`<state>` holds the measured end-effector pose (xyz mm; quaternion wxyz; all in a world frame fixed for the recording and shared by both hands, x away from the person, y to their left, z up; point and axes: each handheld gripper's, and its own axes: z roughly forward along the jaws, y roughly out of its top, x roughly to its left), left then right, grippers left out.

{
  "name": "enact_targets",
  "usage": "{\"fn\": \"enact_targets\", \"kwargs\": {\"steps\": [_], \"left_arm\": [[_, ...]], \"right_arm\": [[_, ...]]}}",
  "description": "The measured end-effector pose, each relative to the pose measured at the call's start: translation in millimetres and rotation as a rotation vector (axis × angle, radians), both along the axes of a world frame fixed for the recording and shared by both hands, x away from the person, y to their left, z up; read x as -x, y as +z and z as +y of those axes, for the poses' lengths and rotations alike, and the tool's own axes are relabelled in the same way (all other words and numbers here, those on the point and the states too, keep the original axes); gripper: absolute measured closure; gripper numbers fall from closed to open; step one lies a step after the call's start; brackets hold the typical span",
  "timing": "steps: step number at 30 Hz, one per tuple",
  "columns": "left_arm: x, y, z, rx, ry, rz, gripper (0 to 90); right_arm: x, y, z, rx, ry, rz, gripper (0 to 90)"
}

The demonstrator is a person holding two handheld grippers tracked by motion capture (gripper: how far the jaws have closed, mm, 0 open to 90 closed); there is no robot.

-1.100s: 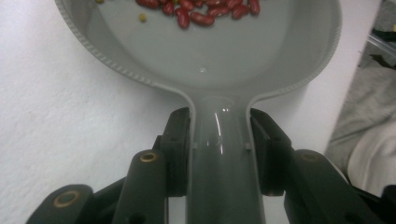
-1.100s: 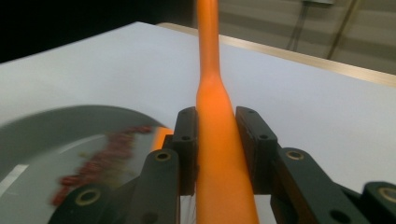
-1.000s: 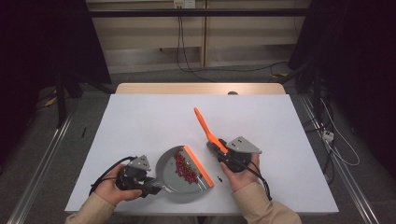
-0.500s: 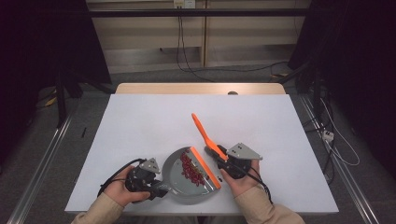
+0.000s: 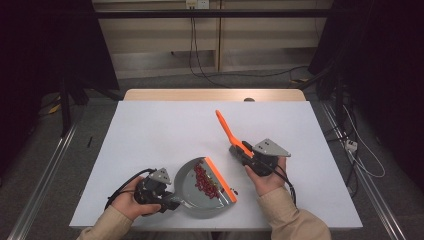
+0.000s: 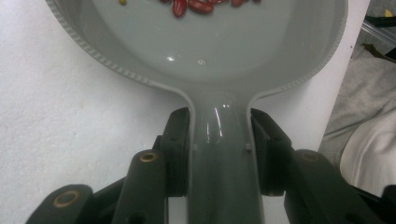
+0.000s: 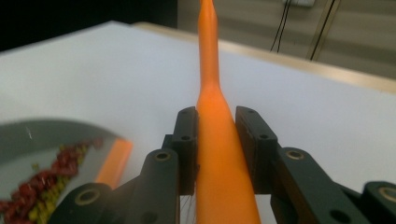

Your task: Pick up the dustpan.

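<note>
Left gripper (image 5: 172, 199) fingers (image 6: 180, 140) clamped on the stem of the grey dustpan (image 5: 200, 192), one pad on each side of the narrow handle. Right gripper (image 5: 239, 152) fingers (image 7: 187, 140) clenched around the thick part of the orange brush handle (image 5: 227, 129), which points away toward the far edge of the surface.

One dustpan, lying flat near the near edge, a little left of the middle, with one orange lip (image 5: 220, 179) along its open side. Inside, a streak of red beans (image 5: 202, 181) with some yellow-green ones mixed in, too many and too small to count; a few stray specks just past the lip on the surface. One brush, off to the right of the pan and apart from it. Two grippers, two hands, two tan sleeves coming in from the near edge.

White surface (image 5: 165, 130), matte, otherwise bare, with a pale wooden strip along the far edge. Beyond that, grey floor, a light wall panel with cables hanging down, dark curtains on both sides, metal rails running along left and right.
</note>
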<state>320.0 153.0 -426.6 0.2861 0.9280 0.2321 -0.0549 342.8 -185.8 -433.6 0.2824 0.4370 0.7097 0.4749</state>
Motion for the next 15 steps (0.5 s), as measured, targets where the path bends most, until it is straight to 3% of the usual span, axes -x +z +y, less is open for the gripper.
{"fn": "enact_targets", "kwargs": {"steps": [2,5,7,8,9,10,12,15], "left_arm": [[-0.7,-0.5,0.6,0.000,-0.006,0.004,62.5],[-1.4,0.1,0.8,-0.010,-0.015,-0.001,62.5],[-0.7,-0.4,0.5,-0.002,-0.004,0.002,62.5],[-0.6,-0.6,0.7,0.000,-0.004,0.002,62.5],[-0.7,-0.7,0.8,0.000,-0.004,0.003,62.5],[-0.7,-0.8,0.8,0.000,-0.004,0.003,62.5],[-0.9,-0.9,0.8,0.000,-0.005,0.004,62.5],[-0.7,-0.8,0.7,-0.004,-0.006,0.002,62.5]], "right_arm": [[2.5,-3.1,0.2,0.043,0.009,0.014,70.1],[0.0,0.6,0.0,0.056,0.034,0.091,63.6],[-5.2,3.5,-0.1,0.111,0.046,0.167,62.2],[-7.6,3.9,0.0,0.126,0.050,0.199,62.4],[-10.0,2.9,0.4,0.150,0.062,0.251,70.6],[-10.8,1.0,0.5,0.154,0.074,0.272,71.3],[-11.5,1.5,-0.2,0.129,0.071,0.291,71.6],[-10.9,2.3,-5.3,0.087,0.053,0.270,71.7]]}}
